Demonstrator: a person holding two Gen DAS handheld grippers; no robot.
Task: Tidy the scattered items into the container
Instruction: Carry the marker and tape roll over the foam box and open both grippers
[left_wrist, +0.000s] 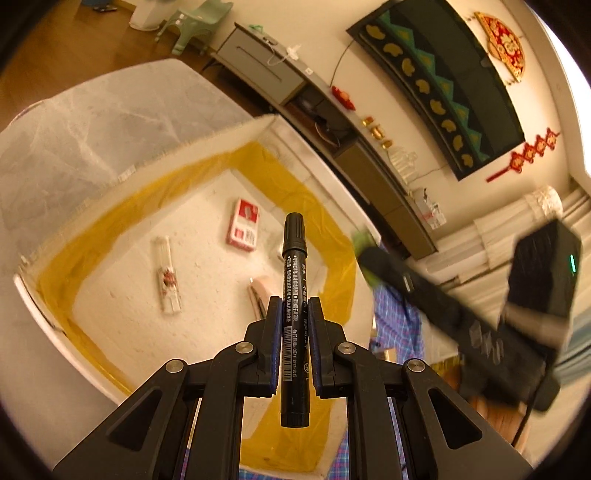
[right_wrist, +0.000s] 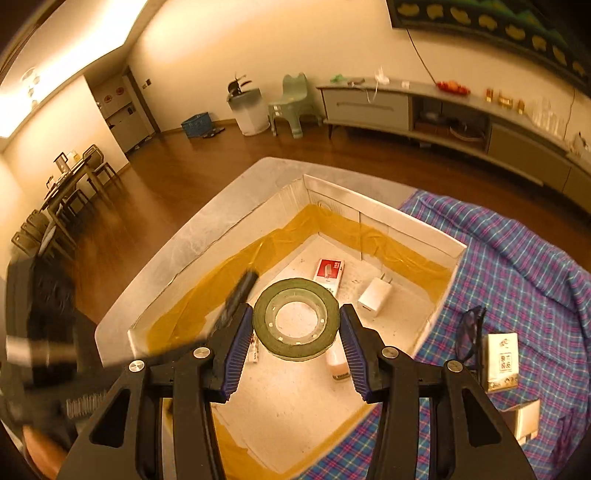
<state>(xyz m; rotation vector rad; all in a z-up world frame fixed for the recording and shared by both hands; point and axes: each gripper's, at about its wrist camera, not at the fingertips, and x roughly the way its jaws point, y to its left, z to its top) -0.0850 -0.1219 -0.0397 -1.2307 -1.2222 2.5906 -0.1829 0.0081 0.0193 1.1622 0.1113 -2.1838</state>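
In the left wrist view, a white box (left_wrist: 236, 144) lined with yellow tape is seen below and ahead of the left gripper (left_wrist: 293, 306). On the box floor, from left to right, a flat white packet (left_wrist: 167, 275) with a red mark, a red and white staple box (left_wrist: 243, 225) and a pale pink item (left_wrist: 264, 286) partly hidden behind the fingers are seen. A black marker pen (left_wrist: 293, 314) is clamped between the blue-padded jaws of the left gripper, its capped end pointing forward over the box. To the right, the other gripper is seen as a blurred black shape with a green edge at its tip.

In the right wrist view, the blurred left gripper (right_wrist: 236, 295) and its marker are seen at the left, above the box (right_wrist: 406, 225). The right gripper (right_wrist: 295, 325) is held over the box interior, and a roll of dark green tape (right_wrist: 295, 317) sits between its spread jaws; whether the pads are actually touching the roll cannot be told. Beyond the roll, the staple box (right_wrist: 328, 271) and a white charger plug (right_wrist: 375, 297) lie on the box floor, and the pink item (right_wrist: 336, 363) lies just under the roll. On the blue plaid cloth (right_wrist: 517, 258) to the right, dark glasses (right_wrist: 469, 332) and a white tissue packet (right_wrist: 502, 360) are left outside the box.
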